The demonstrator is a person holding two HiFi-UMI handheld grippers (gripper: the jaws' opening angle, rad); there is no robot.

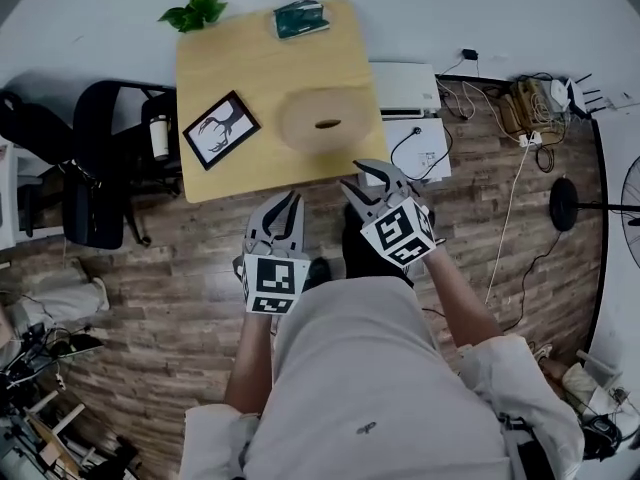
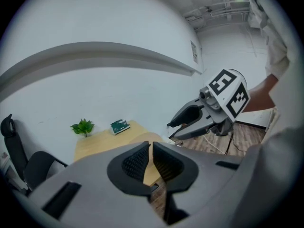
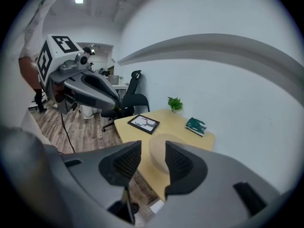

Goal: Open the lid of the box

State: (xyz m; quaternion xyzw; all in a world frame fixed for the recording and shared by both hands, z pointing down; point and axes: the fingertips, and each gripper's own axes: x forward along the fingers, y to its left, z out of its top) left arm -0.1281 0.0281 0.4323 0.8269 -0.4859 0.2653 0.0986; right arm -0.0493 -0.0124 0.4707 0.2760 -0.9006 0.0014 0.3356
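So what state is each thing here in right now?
Round box: closed, not yet opened.
Picture frame: lying flat, face up.
Plant: upright.
Left gripper: jaws all but closed, empty.
Right gripper: jaws open, empty.

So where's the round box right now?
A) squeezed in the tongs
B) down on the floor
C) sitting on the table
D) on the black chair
C: the round box sits on the wooden table, while the left tongs and the right tongs are short of it with nothing between them.
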